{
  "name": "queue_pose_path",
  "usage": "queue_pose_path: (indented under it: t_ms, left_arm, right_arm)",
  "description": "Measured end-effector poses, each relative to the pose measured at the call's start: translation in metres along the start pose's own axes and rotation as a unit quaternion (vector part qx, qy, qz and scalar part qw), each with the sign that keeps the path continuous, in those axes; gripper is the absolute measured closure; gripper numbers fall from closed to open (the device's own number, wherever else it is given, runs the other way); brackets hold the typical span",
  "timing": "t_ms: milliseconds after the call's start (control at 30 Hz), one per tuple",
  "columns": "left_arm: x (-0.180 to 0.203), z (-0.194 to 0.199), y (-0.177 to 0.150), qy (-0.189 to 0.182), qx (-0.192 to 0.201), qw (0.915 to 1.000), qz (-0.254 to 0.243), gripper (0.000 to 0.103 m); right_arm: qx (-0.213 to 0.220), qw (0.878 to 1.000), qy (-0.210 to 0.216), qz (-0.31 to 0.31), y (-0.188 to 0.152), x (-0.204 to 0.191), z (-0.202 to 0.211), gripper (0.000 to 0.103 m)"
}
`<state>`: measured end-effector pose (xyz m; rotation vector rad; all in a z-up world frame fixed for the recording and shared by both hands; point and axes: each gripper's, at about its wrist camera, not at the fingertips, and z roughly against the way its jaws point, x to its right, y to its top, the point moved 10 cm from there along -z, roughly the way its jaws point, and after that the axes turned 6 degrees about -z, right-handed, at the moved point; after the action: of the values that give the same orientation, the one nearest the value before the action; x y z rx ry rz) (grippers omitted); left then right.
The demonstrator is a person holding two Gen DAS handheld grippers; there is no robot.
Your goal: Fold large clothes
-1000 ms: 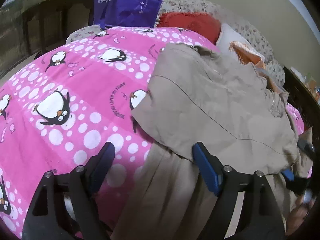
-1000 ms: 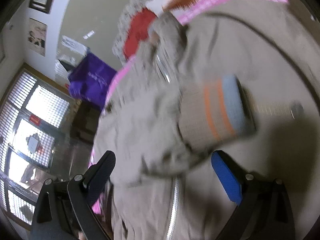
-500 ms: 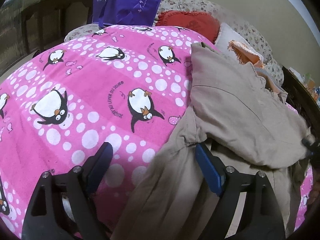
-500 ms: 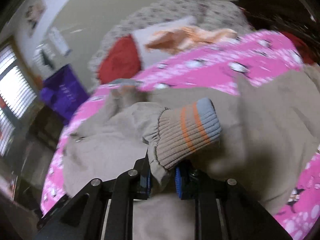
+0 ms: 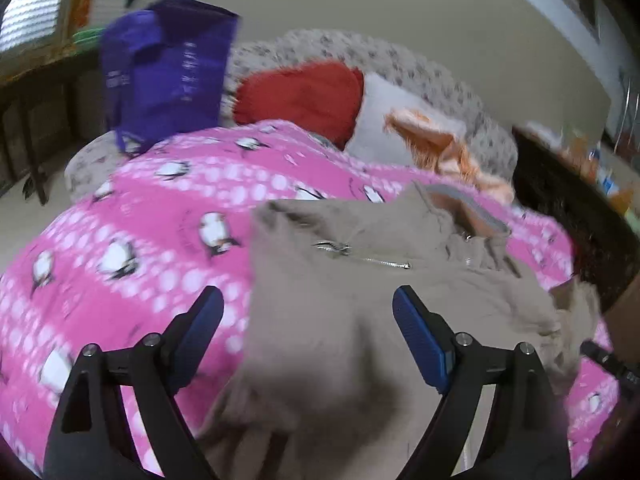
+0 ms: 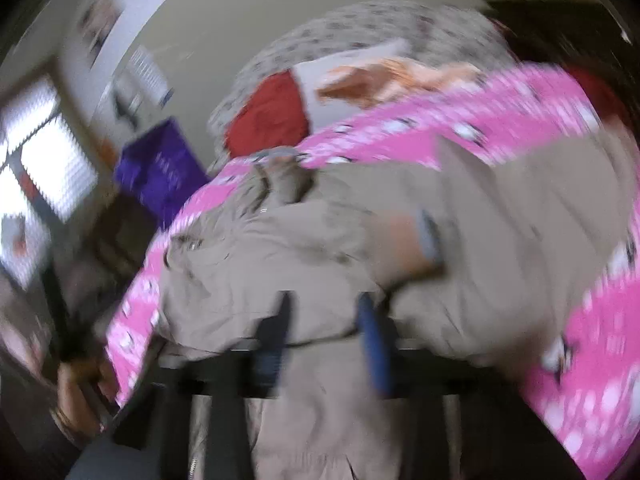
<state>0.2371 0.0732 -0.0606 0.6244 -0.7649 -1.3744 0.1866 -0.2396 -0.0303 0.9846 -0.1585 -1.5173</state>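
Since the beige jacket (image 5: 352, 320) lies rumpled on the pink penguin blanket (image 5: 132, 280) of the bed, w/ its zipper (image 5: 360, 258) showing near the collar end, I'm mid-fold and the job looks early to me: nothing is squared up yet. On the left, my left hand-held gripper (image 5: 308, 332) hangs over the jacket's near-left part w/ jaws spread wide and nothing between them; one finger is over blanket, the other over cloth. Purple bag (image 5: 168, 72), red pillow (image 5: 300, 96) and an orange-and-white cloth (image 5: 436, 140) sit well beyond at the head end, out of the way.

On the right, my right hand-held gripper (image 6: 324, 320) is right at the cloth, jaws set fairly narrow, w/ beige fabric bunched between them. View is badly blurred, so I can't tell if it really pinches the fabric. The striped knit cuff (image 6: 412, 244) lies just past it, on top of the body.

To do this step well, I'd say: take one layer only, lay the sleeve flat across the body, and use the left side to pin or smooth the edge so the jacket doesn't drag over the blanket.
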Motion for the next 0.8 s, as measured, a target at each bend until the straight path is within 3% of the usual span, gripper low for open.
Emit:
queue_pose_path:
  t_ms: [33, 100, 200, 233, 267, 367, 500, 600, 633, 667, 800]
  left_arm:
    - [0.001, -0.010, 0.001, 0.010, -0.005, 0.9999, -0.003, 0.029]
    - [-0.002, -0.036, -0.009, 0.040, -0.031, 0.9987, -0.010, 0.031]
    - [-0.010, -0.070, -0.036, 0.063, -0.084, 0.9944, -0.010, 0.031]
    - [-0.015, -0.081, -0.050, 0.062, -0.101, 0.9929, -0.004, 0.029]
    - [-0.017, -0.085, -0.056, 0.055, -0.093, 0.9942, 0.000, 0.028]
    - [-0.013, -0.084, -0.056, 0.055, -0.091, 0.9942, -0.014, 0.016]
    - [-0.008, -0.083, -0.057, 0.046, -0.099, 0.9937, -0.028, 0.011]
    - [-0.008, -0.076, -0.056, 0.046, -0.104, 0.9932, -0.025, 0.011]
    - [-0.006, -0.072, -0.055, 0.048, -0.099, 0.9937, -0.022, 0.011]
    - [-0.003, -0.066, -0.053, 0.047, -0.089, 0.9947, -0.021, 0.011]
    - [0.010, -0.020, -0.050, 0.020, -0.047, 0.9980, -0.038, 0.011]
  right_arm:
    - [0.006, 1.000, -0.009, 0.020, 0.009, -0.006, -0.011, 0.086]
    - [0.031, 0.997, -0.053, 0.046, 0.016, 0.001, -0.028, 0.087]
    - [-0.002, 0.995, -0.103, 0.011, 0.007, 0.036, -0.065, 0.087]
    - [-0.029, 0.993, -0.114, -0.008, -0.003, 0.052, -0.082, 0.087]
    - [-0.040, 0.993, -0.115, -0.012, -0.009, 0.060, -0.092, 0.089]
    - [-0.017, 0.993, -0.115, 0.011, -0.011, 0.063, -0.095, 0.088]
    - [-0.007, 0.997, -0.071, -0.009, -0.008, 0.049, -0.066, 0.082]
    - [0.024, 0.999, -0.010, -0.019, -0.008, 0.013, -0.017, 0.078]
    - [0.031, 0.999, 0.021, -0.025, -0.014, 0.000, -0.002, 0.070]
    - [0.029, 0.998, 0.055, -0.030, -0.033, -0.014, 0.010, 0.059]
    - [-0.045, 0.992, 0.099, -0.058, -0.114, -0.033, 0.020, 0.060]
